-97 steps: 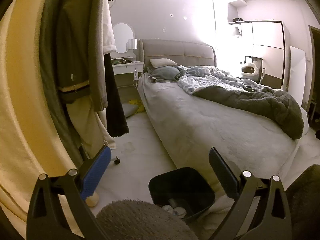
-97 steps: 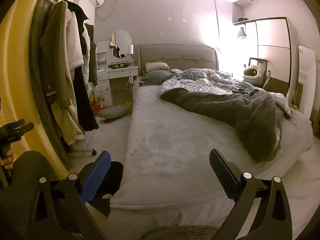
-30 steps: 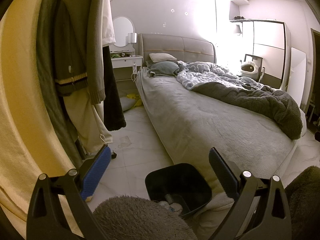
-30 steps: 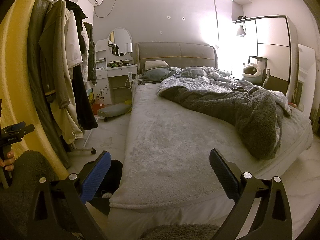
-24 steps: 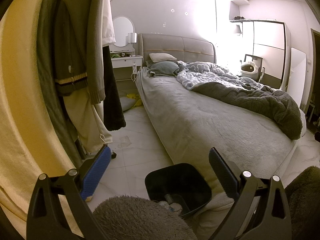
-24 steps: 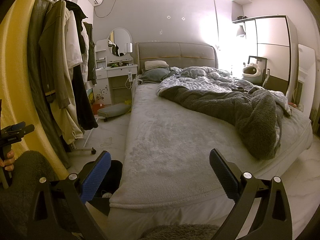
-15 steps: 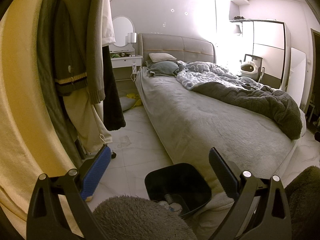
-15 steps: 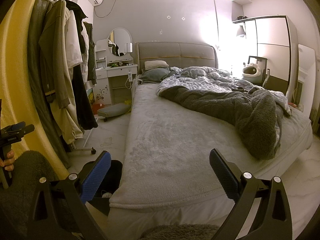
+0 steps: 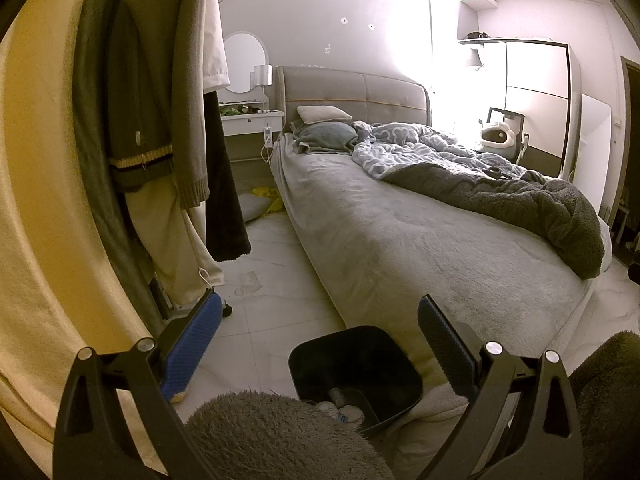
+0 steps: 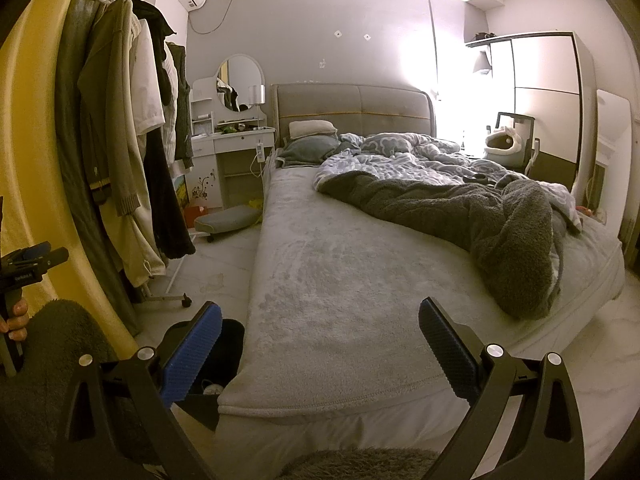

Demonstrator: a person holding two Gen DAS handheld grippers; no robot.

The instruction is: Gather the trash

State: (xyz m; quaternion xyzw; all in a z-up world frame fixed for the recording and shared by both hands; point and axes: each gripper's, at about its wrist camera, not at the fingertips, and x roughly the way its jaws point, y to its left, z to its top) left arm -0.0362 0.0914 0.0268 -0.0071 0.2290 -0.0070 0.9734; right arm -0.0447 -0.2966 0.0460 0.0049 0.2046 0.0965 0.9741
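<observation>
Left wrist view: left hand-held gripper (image 9: 318, 334) wide open, holding nothing, above black trash bin (image 9: 394, 360) at lower centre, parked by the bed (image 9: 400, 236) foot for easy drops; scraps inside. Right wrist view: right hand-held gripper (image 10: 319, 336) wide open, holding nothing, facing the bed; bin lower left. No readable writing

Left hand-held gripper (image 9: 318, 334) and right hand-held gripper (image 10: 320, 338): jaws spread wide, nothing held, level
</observation>
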